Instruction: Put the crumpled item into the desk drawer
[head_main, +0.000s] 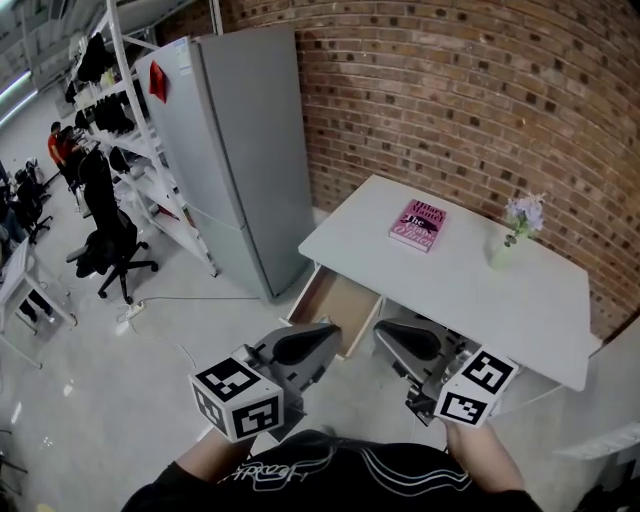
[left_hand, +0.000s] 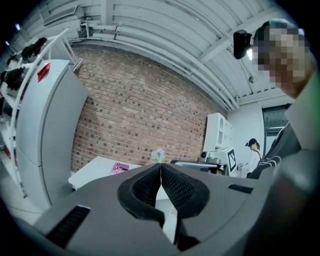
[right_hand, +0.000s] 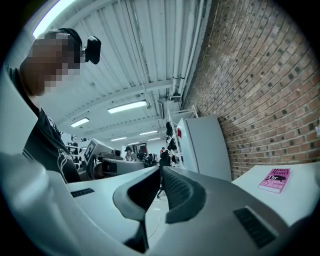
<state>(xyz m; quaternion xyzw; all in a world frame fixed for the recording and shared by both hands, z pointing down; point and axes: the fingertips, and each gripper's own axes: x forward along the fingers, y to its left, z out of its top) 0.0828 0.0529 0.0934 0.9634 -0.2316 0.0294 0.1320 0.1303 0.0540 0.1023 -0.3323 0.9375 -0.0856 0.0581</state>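
The white desk (head_main: 470, 285) stands against the brick wall, and its drawer (head_main: 335, 305) is pulled open at the front left; it looks empty. No crumpled item shows in any view. I hold both grippers side by side in front of my chest, short of the desk. My left gripper (head_main: 318, 338) (left_hand: 160, 166) is shut, its pads meeting with nothing between them. My right gripper (head_main: 392, 335) (right_hand: 160, 170) is shut too and holds nothing. Both point upward, toward the ceiling and the wall.
A pink book (head_main: 417, 225) (right_hand: 275, 180) and a small vase of flowers (head_main: 508, 240) sit on the desk. A grey refrigerator (head_main: 240, 150) stands left of it, with shelving (head_main: 120, 130) and a black office chair (head_main: 110, 245) beyond. A cable (head_main: 175, 310) lies on the floor. People stand far off.
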